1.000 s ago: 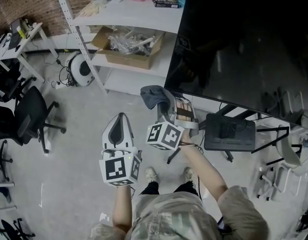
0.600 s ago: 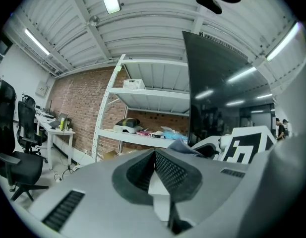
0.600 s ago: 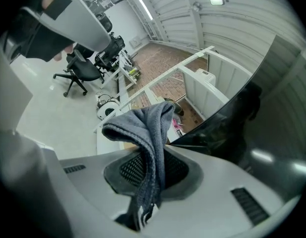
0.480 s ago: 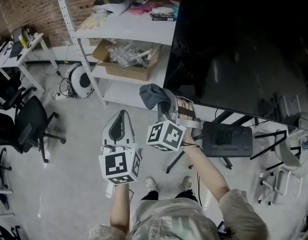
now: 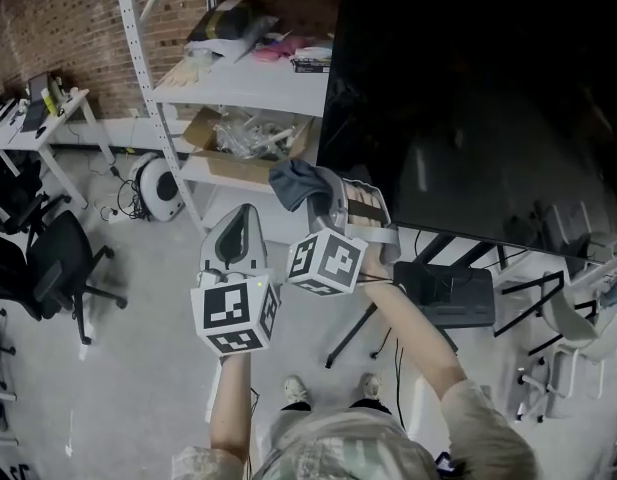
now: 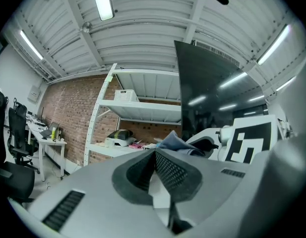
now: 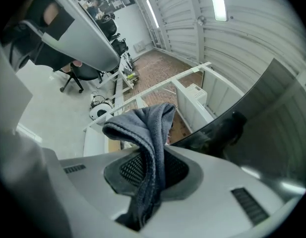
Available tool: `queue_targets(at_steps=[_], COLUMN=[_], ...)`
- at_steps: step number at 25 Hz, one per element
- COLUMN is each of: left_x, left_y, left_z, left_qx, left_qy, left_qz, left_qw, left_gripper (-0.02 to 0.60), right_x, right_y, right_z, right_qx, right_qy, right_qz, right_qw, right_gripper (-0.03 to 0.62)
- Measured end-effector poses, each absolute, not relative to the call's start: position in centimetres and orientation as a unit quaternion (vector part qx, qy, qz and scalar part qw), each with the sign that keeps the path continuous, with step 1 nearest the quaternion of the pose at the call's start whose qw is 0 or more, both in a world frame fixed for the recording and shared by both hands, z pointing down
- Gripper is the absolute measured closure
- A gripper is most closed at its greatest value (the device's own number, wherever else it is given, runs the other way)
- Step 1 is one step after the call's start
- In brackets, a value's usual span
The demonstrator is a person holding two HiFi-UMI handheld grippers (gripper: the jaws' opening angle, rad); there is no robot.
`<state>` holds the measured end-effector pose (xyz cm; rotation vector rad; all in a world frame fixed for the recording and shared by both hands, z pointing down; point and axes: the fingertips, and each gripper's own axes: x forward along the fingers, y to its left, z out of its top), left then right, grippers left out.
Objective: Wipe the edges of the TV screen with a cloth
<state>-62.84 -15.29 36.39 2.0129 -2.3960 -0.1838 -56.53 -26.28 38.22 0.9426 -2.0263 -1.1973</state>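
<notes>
Wiping seems not yet begun: the right gripper [image 7: 152,168] pinches the cloth [image 7: 149,133] just beside the TV screen [image 5: 468,98], frame centre; the left gripper [image 6: 153,156] has its jaws pressed together, empty.

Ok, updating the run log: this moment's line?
right hand-held gripper: shut on cloth | left hand-held gripper: shut, empty | cloth near TV screen lower-left corner

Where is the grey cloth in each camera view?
Head view: cloth at centre, in the right tool, by the TV screen's lower left corner.
Left gripper view: cloth just right of centre, above the shut left tool.
Right gripper view: cloth at centre, draped between the jaws.
Shared landmark: the TV screen, right side of every view.
</notes>
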Motion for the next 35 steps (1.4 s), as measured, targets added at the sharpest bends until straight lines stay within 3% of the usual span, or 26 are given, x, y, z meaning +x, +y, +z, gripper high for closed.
queue_targets(at_steps=[15,35], left_x=[-62.3,-62.4], left_y=[-15.4,-18.1], left_z=[27.2,5.8], left_qx=[0.649,0.649], left_qy=[-0.753,-0.727], left_qz=[-0.09,-0.099], left_qw=[-0.057,-0.199], left_gripper=[0.568,0.568], right_x=[-56.9,-56.9], right_y=[-25.5,-23.6], right_z=[26.4,5.4], right_qx=[0.373,0.413], right_qy=[-0.738,-0.667], right_qz=[-0.494,-0.591], right_qw=[0.268,0.19], right_gripper=[0.53,0.53])
